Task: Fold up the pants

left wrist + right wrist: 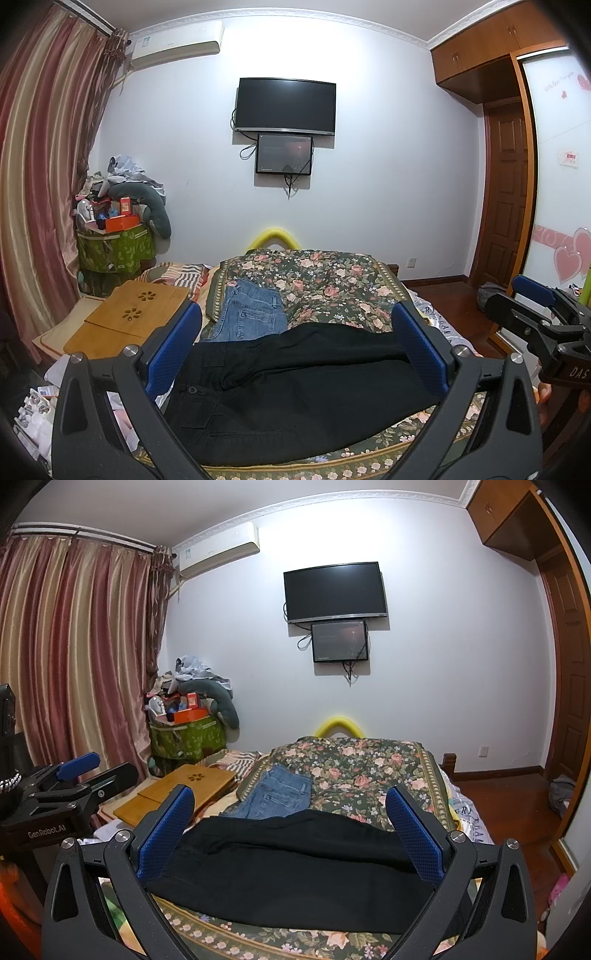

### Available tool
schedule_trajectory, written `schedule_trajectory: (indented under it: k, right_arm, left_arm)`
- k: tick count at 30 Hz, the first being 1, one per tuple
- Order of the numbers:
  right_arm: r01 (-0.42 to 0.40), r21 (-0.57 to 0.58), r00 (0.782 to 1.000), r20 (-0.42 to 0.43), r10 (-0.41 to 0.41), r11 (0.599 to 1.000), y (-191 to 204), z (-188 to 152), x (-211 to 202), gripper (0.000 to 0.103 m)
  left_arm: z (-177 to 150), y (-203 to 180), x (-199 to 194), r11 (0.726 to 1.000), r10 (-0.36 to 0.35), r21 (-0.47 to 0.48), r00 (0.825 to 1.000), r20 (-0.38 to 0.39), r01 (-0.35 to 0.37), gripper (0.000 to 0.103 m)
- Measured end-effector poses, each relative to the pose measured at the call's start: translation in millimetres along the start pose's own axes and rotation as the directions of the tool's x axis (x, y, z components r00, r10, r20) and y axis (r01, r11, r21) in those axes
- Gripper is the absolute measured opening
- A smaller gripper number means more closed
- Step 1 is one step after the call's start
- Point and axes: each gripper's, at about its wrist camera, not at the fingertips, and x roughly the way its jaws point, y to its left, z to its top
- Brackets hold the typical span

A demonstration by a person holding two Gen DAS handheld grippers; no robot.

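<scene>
The black pants lay across the near end of the bed, on its flowered cover, waistband and button toward the left and the legs running off to the right. They looked already doubled leg over leg, though the far end was hidden behind the right finger. The cloth seemed soft and limp, fairly light, likely to sag and slide when lifted, so the firmer waistband and the leg hems seemed the best places to pinch, both layers together. The left tongs hung above the pants, spread wide and holding nothing. The right tongs did the same, wide apart and empty. Beyond the pants a pair of folded jeans rested further up the bed, just beside a wooden tray at the left.
</scene>
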Motion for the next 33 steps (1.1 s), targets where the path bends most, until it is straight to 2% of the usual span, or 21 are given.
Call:
schedule_trajectory:
  k: [9, 15, 19, 21, 24, 27, 32, 33]
  right_arm:
    - [0.023, 0.013, 0.999, -0.025, -0.022, 1.000, -9.0, -0.7, 19.0, 0.103]
    - [0.062, -0.012, 0.997, -0.054, -0.063, 0.998, -21.9, 0.2, 51.8, 0.103]
    - [0.076, -0.025, 0.993, -0.092, -0.078, 0.997, -35.1, -2.9, 81.8, 0.103]
    - [0.093, -0.043, 0.988, -0.117, -0.098, 0.995, -42.9, -6.7, 99.1, 0.103]
    - [0.120, -0.094, 0.978, -0.162, -0.134, 0.988, -56.3, -14.2, 126.5, 0.103]
    - [0.138, -0.129, 0.963, -0.215, -0.164, 0.982, -73.3, -24.1, 152.5, 0.103]
    - [0.121, -0.123, 0.931, -0.330, -0.156, 0.985, -106.6, -41.6, 195.0, 0.103]
    - [0.116, -0.124, 0.923, -0.352, -0.153, 0.985, -112.4, -46.0, 203.6, 0.103]
  left_arm:
    - [2.1, 3.6, 27.2, 1.000, -0.003, 0.001, 0.999, -0.039, 0.003, 0.103]
    - [9.4, 10.7, 82.9, 1.000, -0.004, -0.004, 0.994, -0.107, 0.003, 0.103]
    - [11.2, 29.0, 132.3, 0.999, 0.011, -0.037, 0.983, -0.183, -0.018, 0.103]
    - [11.4, 41.3, 161.3, 0.999, 0.019, -0.035, 0.973, -0.231, -0.028, 0.103]
    - [8.5, 63.1, 204.4, 0.997, 0.069, -0.019, 0.954, -0.293, -0.078, 0.103]
    - [2.0, 90.2, 253.7, 0.995, 0.087, -0.008, 0.929, -0.359, -0.097, 0.103]
    - [-17.9, 131.3, 317.1, 0.995, 0.087, -0.013, 0.890, -0.448, -0.104, 0.103]
    - [-23.9, 141.9, 334.2, 0.993, 0.103, -0.001, 0.874, -0.475, -0.117, 0.103]
